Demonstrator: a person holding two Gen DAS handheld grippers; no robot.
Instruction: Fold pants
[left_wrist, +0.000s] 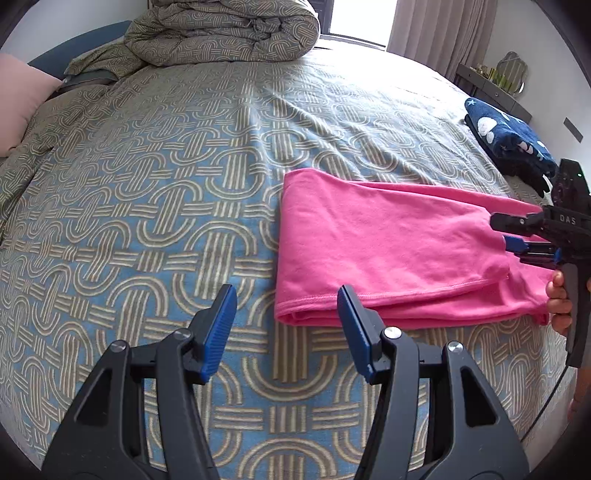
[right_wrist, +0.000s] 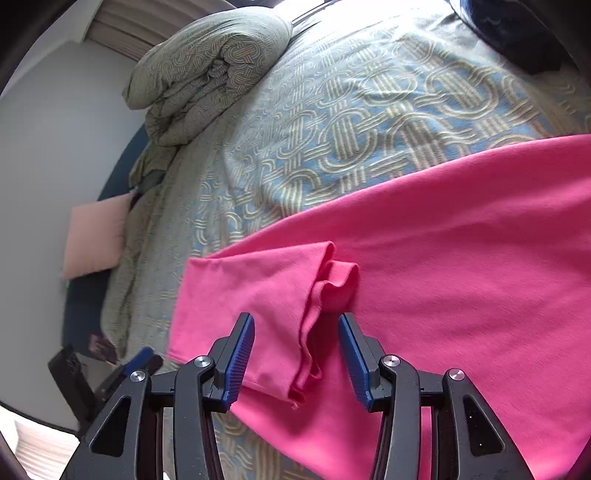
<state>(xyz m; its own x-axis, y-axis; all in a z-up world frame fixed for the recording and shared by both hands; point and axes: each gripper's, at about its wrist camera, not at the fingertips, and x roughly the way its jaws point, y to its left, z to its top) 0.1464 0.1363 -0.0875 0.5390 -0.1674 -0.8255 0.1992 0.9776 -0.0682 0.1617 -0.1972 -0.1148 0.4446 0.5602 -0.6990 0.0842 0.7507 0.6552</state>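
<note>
Pink pants (left_wrist: 388, 251) folded on patterned bed cover (left_wrist: 147, 184), near right edge. Left tongs (left_wrist: 287, 328) apart, empty, beside hem. Right tongs (right_wrist: 296, 354) apart over loose cuff. Open cover leftward.

1. A home bedroom: a wide bed (left_wrist: 184, 184) with a patterned blue-and-beige cover fills the scene.
2. A rolled matching duvet (left_wrist: 221, 33) lies at the far edge.
3. A pink pillow (left_wrist: 22, 103) sits far left.
4. Curtains (left_wrist: 443, 33) hang beside a bright window (left_wrist: 358, 16), far right.
5. A dark shelf (left_wrist: 491, 88) stands along the right wall.
</note>
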